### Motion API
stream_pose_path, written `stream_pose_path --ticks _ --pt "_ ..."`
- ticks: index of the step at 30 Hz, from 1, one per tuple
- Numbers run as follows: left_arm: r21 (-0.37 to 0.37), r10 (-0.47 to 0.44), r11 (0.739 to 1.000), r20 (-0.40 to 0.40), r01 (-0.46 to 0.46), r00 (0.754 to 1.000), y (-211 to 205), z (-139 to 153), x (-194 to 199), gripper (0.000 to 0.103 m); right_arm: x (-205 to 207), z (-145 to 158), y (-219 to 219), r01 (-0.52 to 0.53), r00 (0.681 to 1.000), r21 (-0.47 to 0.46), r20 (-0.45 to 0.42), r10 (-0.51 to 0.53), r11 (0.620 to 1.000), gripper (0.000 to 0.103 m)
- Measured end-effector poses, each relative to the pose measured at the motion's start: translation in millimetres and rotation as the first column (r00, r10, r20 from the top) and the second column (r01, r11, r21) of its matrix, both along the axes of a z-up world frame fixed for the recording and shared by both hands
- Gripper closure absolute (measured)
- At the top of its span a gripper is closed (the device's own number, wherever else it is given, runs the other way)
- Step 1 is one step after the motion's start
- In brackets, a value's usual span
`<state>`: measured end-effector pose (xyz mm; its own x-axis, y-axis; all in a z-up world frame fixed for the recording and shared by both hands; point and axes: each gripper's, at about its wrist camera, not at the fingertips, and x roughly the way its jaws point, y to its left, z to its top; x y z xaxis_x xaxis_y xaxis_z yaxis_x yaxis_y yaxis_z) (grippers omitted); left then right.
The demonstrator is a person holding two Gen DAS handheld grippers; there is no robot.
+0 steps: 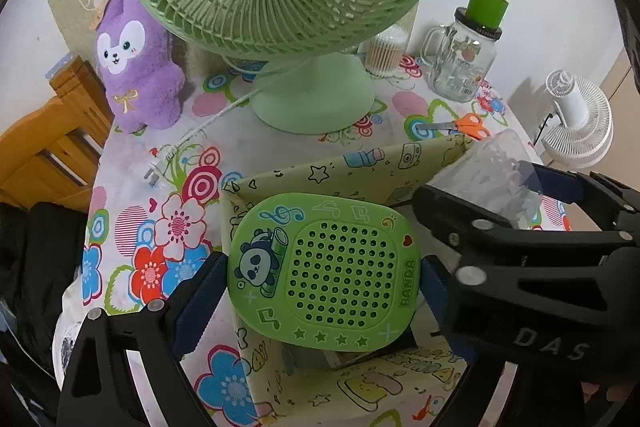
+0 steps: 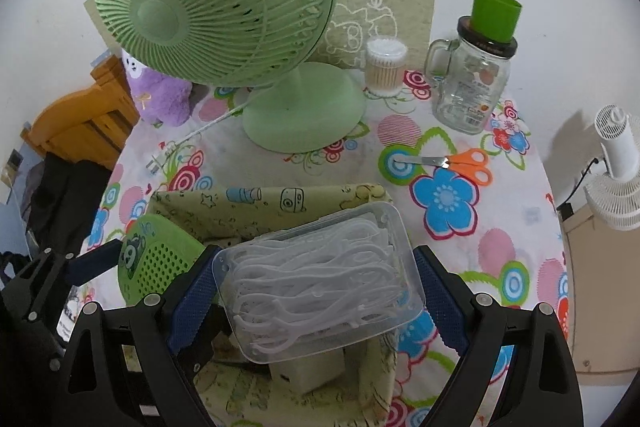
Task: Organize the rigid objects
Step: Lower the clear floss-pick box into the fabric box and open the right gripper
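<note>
Left hand-held gripper (image 1: 322, 277): clamped on the panda case (image 1: 324, 271), one blue pad on each side edge (the pads stand wide apart, since the case is wide).
Panda case: green, flat, with a dotted grille and a panda print; held just above the open bin (image 1: 344, 167), face up toward the camera.
Right hand-held gripper (image 2: 316, 287): clamped on the floss box (image 2: 316, 279), its blue pads pressing on the two short ends.
Floss box: clear plastic, full of white floss picks, tilted, held over the right part of the bin; it sits just beside the panda case.
Bin: soft fabric, pale green with cartoon doodles, standing on the tabletop (image 2: 472, 247) in front of the fan (image 2: 224, 7); a white block (image 2: 308, 371) lies inside it (what it is I cannot tell).
Tabletop: covered with a bright flowered cloth.
Fan: green, on a round base behind the bin, its white cord (image 1: 216, 115) and plug trailing to the left.
Plush (image 1: 136, 63): purple, upright, left of the fan at the tabletop's far edge.
Swab tub (image 2: 386, 67): clear, full of cotton swabs, right of the fan's base.
Jar (image 2: 470, 83): glass mug with a handle, a green cup (image 2: 494, 13) standing on its lid.
Scissors (image 2: 460, 163): orange handles, lying flat near the jar, well apart from the bin.
White fan (image 2: 616, 171): off the tabletop, to the right.
</note>
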<state>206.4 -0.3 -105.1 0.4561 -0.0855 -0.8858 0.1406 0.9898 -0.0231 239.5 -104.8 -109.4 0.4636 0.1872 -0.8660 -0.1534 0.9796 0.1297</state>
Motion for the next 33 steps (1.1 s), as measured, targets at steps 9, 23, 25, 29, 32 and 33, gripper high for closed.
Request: stream_pose_path --ticks 9,23,25,29,32,33 --pt "0.008 -0.003 1.0 -0.013 0.003 1.0 3.0 -7.3 7.3 0.008 9.6 -10.9 7.6 0.003 1.0 -0.003 -0.001 -0.003 1.0 0.008" --pt "0.019 -0.013 1.0 -0.006 0.013 1.0 -3.4 -2.7 1.5 0.008 -6.5 2.8 -20.4 0.045 0.999 0.002 0.026 -0.045 0.999 0.007" --pt "0.02 -0.016 1.0 -0.004 0.017 1.0 -5.5 -1.6 -1.8 0.008 -12.7 5.9 -27.6 0.055 0.998 0.008 0.029 -0.056 0.998 0.007" --pt "0.021 -0.018 1.0 -0.009 0.018 1.0 -9.1 -2.5 -7.1 0.008 -24.4 11.0 -35.8 0.059 0.998 0.009 0.037 -0.059 0.998 0.007" --pt "0.017 -0.022 1.0 -0.015 0.022 1.0 -11.9 -3.8 -9.4 0.008 -33.3 13.2 -41.8 0.065 0.997 0.006 0.043 -0.065 0.998 0.007" --pt "0.018 -0.027 0.999 -0.017 0.027 1.0 -13.8 -4.5 -9.8 0.008 -35.5 13.5 -44.0 0.068 0.997 0.006 0.043 -0.068 0.998 0.007"
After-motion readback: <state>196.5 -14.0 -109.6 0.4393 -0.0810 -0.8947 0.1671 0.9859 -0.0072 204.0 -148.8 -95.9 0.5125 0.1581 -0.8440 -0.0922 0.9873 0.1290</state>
